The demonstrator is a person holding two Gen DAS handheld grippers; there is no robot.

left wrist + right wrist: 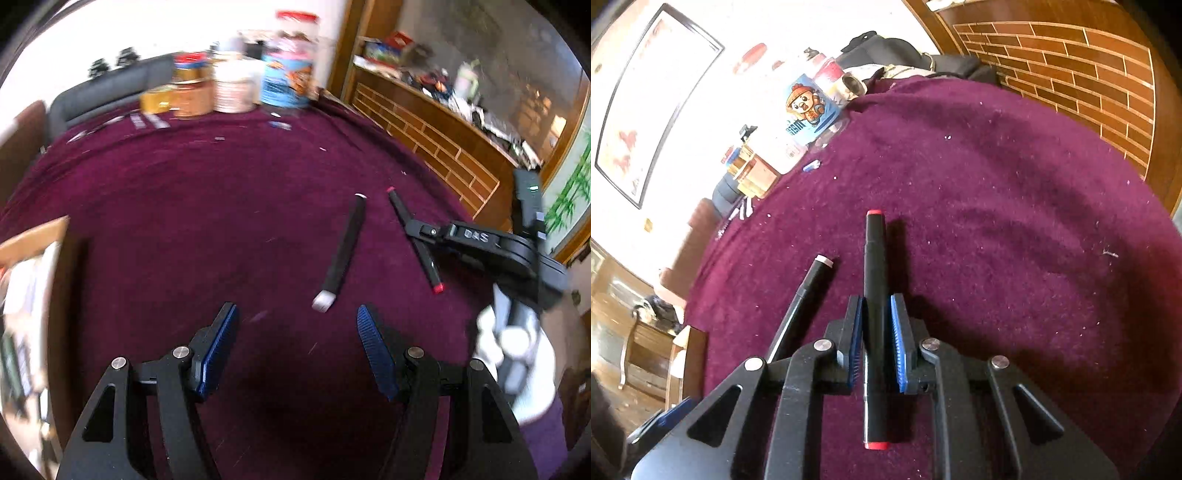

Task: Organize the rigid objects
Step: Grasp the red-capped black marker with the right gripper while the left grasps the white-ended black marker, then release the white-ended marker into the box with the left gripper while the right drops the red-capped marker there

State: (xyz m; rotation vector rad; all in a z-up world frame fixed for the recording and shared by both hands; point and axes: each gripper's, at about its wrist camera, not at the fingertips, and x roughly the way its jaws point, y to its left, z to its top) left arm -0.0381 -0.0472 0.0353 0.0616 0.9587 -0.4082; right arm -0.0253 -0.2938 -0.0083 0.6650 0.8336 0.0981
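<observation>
A black marker with red ends (873, 266) lies on the purple tablecloth (1015, 206). My right gripper (876, 306) has its blue pads closed around the marker's middle. The same marker (399, 208) and right gripper (421, 230) show at the right of the left wrist view. A second black marker with white ends (343, 254) lies just left of it, also in the right wrist view (812, 280). My left gripper (297, 314) is open and empty, just in front of that marker's near end.
Jars, tins and a tall blue-labelled container (290, 74) stand at the table's far edge. A cardboard box (33, 243) is at the left. A wooden brick-pattern cabinet (443, 140) runs along the right. Small items (147, 122) lie near the far edge.
</observation>
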